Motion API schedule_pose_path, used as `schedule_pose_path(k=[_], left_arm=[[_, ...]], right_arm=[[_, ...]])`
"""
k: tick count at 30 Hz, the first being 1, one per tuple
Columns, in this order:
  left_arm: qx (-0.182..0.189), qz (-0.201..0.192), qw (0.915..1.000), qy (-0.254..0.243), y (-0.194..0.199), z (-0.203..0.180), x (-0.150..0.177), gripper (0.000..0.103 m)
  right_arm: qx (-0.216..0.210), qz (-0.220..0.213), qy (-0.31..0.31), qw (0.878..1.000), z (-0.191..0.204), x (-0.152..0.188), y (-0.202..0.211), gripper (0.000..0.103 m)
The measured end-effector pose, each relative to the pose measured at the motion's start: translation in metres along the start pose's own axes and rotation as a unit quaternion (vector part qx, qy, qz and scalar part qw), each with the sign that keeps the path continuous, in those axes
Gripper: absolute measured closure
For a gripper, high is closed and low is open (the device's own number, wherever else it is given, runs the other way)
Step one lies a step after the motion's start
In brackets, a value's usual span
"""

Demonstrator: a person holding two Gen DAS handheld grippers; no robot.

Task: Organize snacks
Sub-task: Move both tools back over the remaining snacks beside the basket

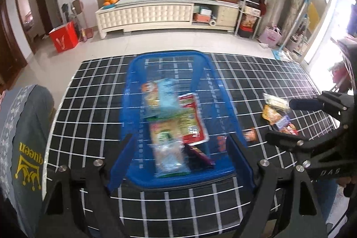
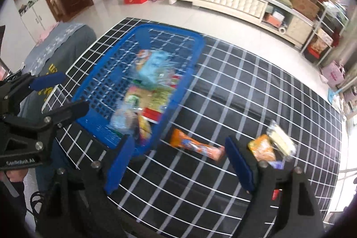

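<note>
Snack packets point(image 1: 171, 124) lie piled in a blue plastic lattice basket point(image 1: 133, 86) at the frame centre of the left wrist view, on a black tablecloth with a white grid point(image 1: 89, 104). The left gripper point(image 1: 178, 148) stands wide apart and empty above the basket's near end. The right gripper point(image 2: 178, 160), also spread and empty, frames an orange snack wrapper point(image 2: 196, 146) on the cloth, with more loose packets point(image 2: 272, 144) at lower right.

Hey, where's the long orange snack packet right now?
In the right wrist view the orange snack packet lies on the checked tablecloth, just right of the blue basket and left of the small pile of snacks.
</note>
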State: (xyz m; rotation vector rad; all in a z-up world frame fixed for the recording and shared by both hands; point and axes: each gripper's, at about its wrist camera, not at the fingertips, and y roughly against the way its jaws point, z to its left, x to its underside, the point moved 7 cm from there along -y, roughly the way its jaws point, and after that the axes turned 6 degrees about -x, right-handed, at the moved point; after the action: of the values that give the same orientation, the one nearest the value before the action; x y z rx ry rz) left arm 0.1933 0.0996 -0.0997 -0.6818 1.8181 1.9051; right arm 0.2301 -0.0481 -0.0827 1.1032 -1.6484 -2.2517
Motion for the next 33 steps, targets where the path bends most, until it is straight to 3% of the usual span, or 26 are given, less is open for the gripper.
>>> schedule_pose_path(k=[7, 18, 24, 33], left_arm=[[0.003, 0.003, 0.9984, -0.056, -0.008, -0.071, -0.005, 0.021], [0.035, 0.017, 0.9941, -0.101, -0.032, -0.169, -0.007, 0.021], [0.036, 0.025, 0.9938, -0.102, -0.049, -0.204, 0.000, 0.021], [0.046, 0.056, 0.9949, -0.070, -0.096, -0.227, -0.001, 0.021]], right_arm=[[0.020, -0.014, -0.018, 1.000, -0.058, 0.022, 0.027, 0.016], [0.035, -0.021, -0.034, 0.999, -0.139, 0.059, 0.041, 0.016], [0.017, -0.022, -0.048, 0.998, -0.180, 0.071, 0.029, 0.016], [0.005, -0.010, -0.023, 1.000, -0.220, 0.073, -0.004, 0.016]])
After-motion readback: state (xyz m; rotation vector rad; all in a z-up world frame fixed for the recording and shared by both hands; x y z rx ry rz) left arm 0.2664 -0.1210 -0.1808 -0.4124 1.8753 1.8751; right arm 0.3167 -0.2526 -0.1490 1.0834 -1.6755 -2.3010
